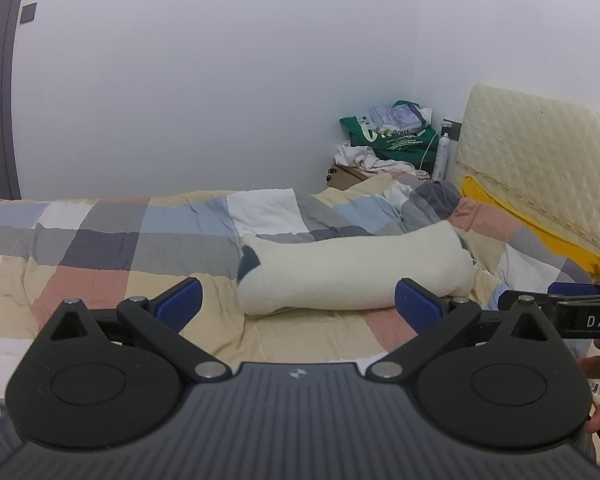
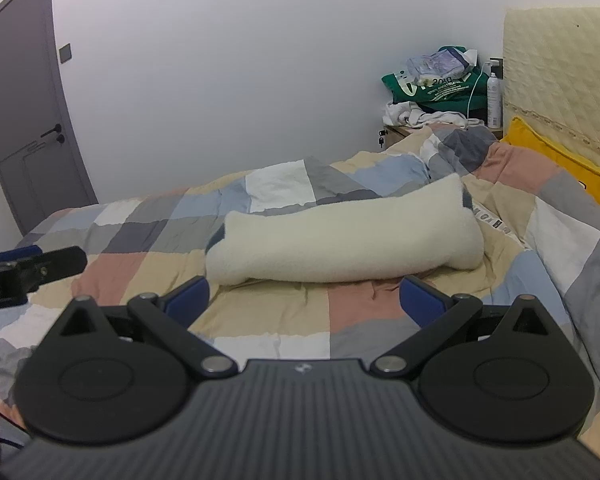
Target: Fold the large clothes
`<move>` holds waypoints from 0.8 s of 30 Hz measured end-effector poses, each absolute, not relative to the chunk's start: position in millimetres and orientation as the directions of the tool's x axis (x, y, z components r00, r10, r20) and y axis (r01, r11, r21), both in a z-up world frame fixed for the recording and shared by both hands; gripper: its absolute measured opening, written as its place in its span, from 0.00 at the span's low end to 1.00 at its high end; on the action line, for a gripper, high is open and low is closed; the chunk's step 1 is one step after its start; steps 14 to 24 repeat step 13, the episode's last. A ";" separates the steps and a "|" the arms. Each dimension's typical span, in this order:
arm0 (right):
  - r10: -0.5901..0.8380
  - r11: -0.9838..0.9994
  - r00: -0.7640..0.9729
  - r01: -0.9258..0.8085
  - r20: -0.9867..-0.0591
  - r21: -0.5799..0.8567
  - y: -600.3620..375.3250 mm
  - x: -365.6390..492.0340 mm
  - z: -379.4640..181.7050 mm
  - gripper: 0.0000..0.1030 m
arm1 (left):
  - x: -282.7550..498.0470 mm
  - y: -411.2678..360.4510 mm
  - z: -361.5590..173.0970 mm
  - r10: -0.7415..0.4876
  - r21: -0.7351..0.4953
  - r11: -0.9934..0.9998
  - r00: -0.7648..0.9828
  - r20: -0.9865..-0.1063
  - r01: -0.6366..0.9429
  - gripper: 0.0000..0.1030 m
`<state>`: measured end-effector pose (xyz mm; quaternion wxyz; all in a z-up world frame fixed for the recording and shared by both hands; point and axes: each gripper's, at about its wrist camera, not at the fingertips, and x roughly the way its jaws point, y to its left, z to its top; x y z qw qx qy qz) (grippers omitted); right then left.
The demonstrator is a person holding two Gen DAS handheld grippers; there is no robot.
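Garment: cream fleece [image 1: 352,272], folded into a long thick bundle, lying across the checked quilt [image 1: 100,248]; a dark patch shows at its left end.
Left gripper [image 1: 298,304]: jaws spread wide, blue pads bare, holding nothing; held above the quilt, just short of the fleece's near edge.
Right gripper [image 2: 304,300]: likewise released and empty, facing the fleece's near edge, not touching it.
Beyond the fleece: rumpled quilt, then a bedside cabinet [image 2: 396,134] piled with a green bag [image 2: 432,88] and white cloth.
Right of the fleece: yellow pillow [image 2: 560,156] against a padded headboard [image 2: 560,68].
Far left of the fleece: grey door [image 2: 24,120].
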<state>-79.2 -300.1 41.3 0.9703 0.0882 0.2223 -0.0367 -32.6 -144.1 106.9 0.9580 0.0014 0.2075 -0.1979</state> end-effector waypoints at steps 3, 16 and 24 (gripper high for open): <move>-0.032 0.982 0.897 0.110 -0.440 0.153 -299.3 -79.2 40.9 1.00 | -33.4 -143.5 107.2 -0.378 -0.078 0.922 0.837 -0.397 0.379 1.00; -0.029 0.981 0.895 0.110 -0.445 0.157 -302.1 -77.8 40.3 1.00 | -34.8 -143.0 109.8 -0.383 -0.082 0.920 0.835 -0.395 0.383 1.00; -0.029 0.981 0.895 0.110 -0.445 0.157 -302.1 -77.8 40.3 1.00 | -34.8 -143.0 109.8 -0.383 -0.082 0.920 0.835 -0.395 0.383 1.00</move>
